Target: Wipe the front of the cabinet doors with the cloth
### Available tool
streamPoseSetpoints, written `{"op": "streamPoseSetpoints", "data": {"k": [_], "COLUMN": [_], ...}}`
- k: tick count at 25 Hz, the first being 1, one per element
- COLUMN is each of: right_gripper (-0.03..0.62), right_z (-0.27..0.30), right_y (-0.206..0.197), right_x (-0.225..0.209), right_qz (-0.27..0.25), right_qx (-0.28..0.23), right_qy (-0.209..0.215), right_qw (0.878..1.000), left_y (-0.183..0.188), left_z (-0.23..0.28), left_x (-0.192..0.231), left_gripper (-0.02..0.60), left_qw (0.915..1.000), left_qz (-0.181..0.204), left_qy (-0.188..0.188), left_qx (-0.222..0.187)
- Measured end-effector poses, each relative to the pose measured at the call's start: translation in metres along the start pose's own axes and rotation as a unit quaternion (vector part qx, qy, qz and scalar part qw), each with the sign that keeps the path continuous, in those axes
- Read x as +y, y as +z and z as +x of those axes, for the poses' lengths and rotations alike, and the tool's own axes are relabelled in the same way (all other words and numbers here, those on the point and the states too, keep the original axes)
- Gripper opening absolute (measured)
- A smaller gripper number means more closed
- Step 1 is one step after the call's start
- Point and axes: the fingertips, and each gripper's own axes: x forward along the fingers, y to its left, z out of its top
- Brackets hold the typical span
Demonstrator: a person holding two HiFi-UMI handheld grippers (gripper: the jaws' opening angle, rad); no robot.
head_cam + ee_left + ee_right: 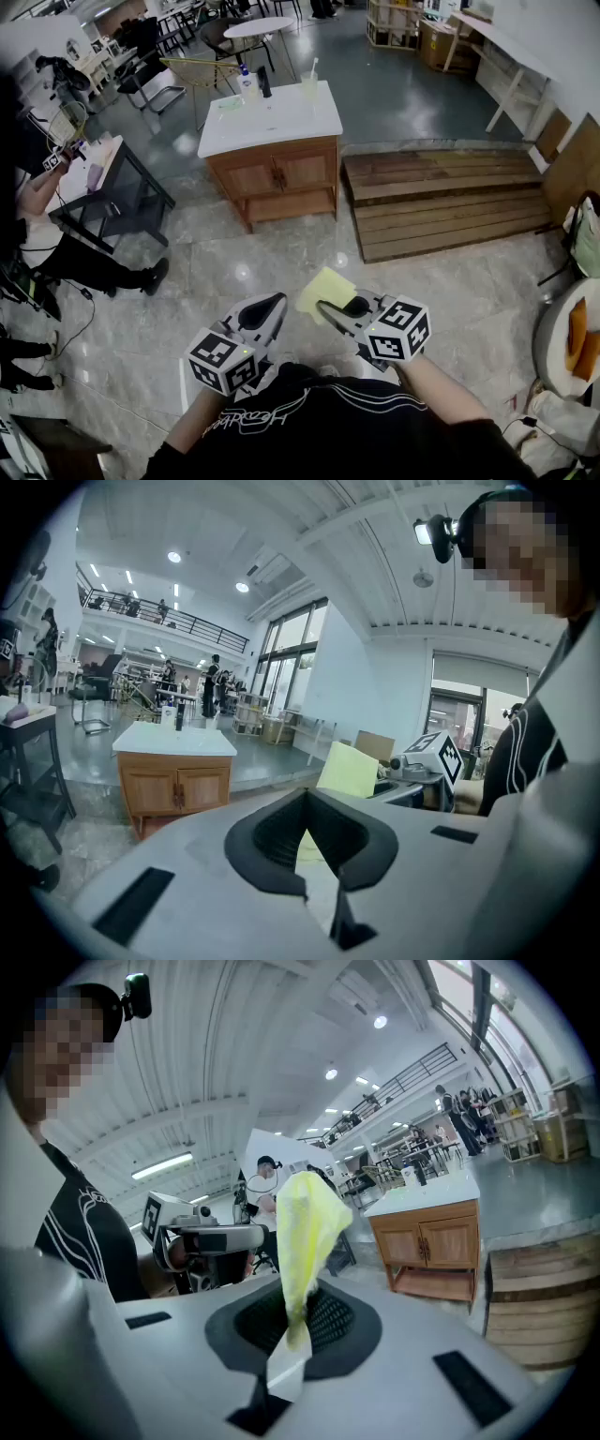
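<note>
In the head view, my right gripper (323, 307) covers the near edge of the cloth (325, 291). The small things (251, 86) on top of the cabinet (272, 173) are too small to name. The body of my left gripper (307, 794) hides the cloth's middle in its own view.

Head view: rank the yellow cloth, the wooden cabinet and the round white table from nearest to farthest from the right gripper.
1. The yellow cloth, clamped in the right gripper itself.
2. The wooden cabinet, ahead across the floor.
3. The round white table, beyond it.
</note>
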Motion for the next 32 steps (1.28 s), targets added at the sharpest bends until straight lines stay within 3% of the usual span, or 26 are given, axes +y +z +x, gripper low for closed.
{"op": "streamPoseSetpoints", "data": {"k": [9,15,21,27,32], "right_gripper": [0.04,0.04,0.04,0.04,0.04], "right_z": [-0.019,-0.033,-0.032,-0.017,0.017], "right_y": [0.007,0.014,0.009,0.012,0.02], "right_x": [-0.009,-0.026,-0.044,-0.074,-0.118], "right_qz": [-0.022,-0.013,0.009,0.021,0.016], "right_qx": [0.018,0.004,-0.002,0.012,0.032], "right_qy": [-0.023,-0.042,-0.047,-0.061,-0.086], "right_qw": [0.999,0.999,0.999,0.998,0.996], "left_y": [0.017,0.026,0.026,0.021,0.022], "left_z": [0.005,0.022,0.039,0.065,0.1], "left_x": [-0.012,-0.013,-0.012,0.014,0.065], "left_gripper": [0.006,0.006,0.006,0.006,0.006], "left_qw": [0.9997,0.9999,0.9995,0.9984,0.9976], "left_qz": [-0.022,-0.009,0.007,-0.018,-0.031], "left_qy": [0.0,0.002,-0.02,-0.041,-0.05], "left_qx": [0.004,0.014,0.022,0.033,0.036]}}
